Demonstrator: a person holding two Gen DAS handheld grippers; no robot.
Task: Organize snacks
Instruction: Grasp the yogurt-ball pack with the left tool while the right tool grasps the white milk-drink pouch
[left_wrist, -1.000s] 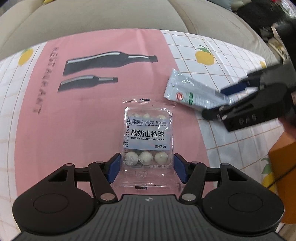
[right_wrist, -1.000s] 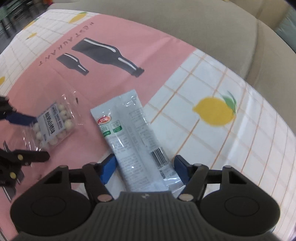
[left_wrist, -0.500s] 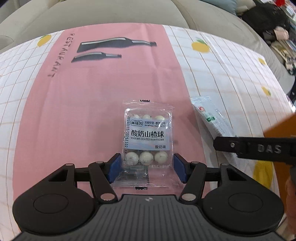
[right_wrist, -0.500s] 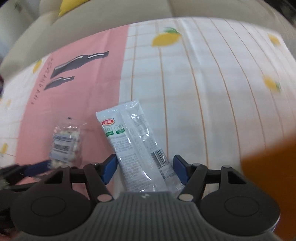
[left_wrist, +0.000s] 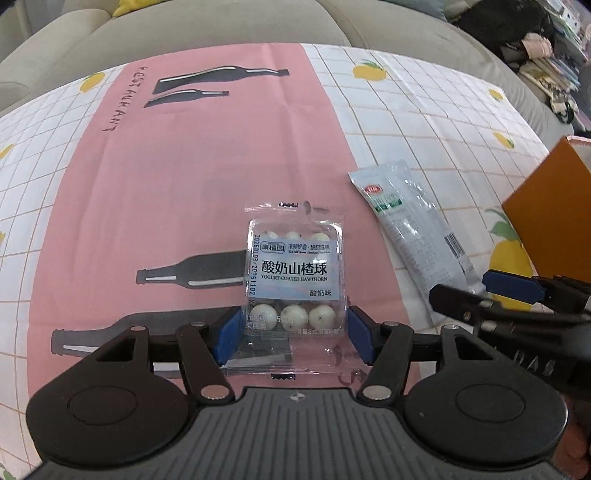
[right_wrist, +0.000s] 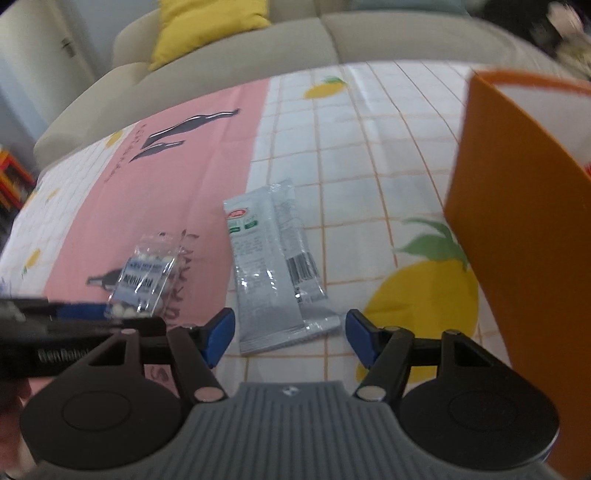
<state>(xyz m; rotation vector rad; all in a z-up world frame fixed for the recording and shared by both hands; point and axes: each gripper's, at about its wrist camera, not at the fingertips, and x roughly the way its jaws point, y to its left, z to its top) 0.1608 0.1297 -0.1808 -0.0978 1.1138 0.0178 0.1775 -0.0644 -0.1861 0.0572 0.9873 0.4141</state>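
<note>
Two snack packs on the tablecloth (left_wrist: 207, 192), neither boxed yet. Left gripper (left_wrist: 291, 334) straddles the hawthorn ball pack (left_wrist: 293, 273), jaws opening, pads not visibly pinching it. Right gripper (right_wrist: 290, 338) is released, the grey-blue pouch (right_wrist: 273, 273) just ahead of its jaws. Next, likely: clamp each, carry to the orange box (right_wrist: 517, 229) at right. Watch gripper-to-gripper clearance, they sit close

- The orange box (right_wrist: 517, 229) is cut off by the right edge in both views; its inside is mostly hidden.
- The hawthorn ball pack (right_wrist: 142, 284) is blurred in the right wrist view, its label unreadable.
- Far-right clutter (left_wrist: 535, 40) is too small to identify.
</note>
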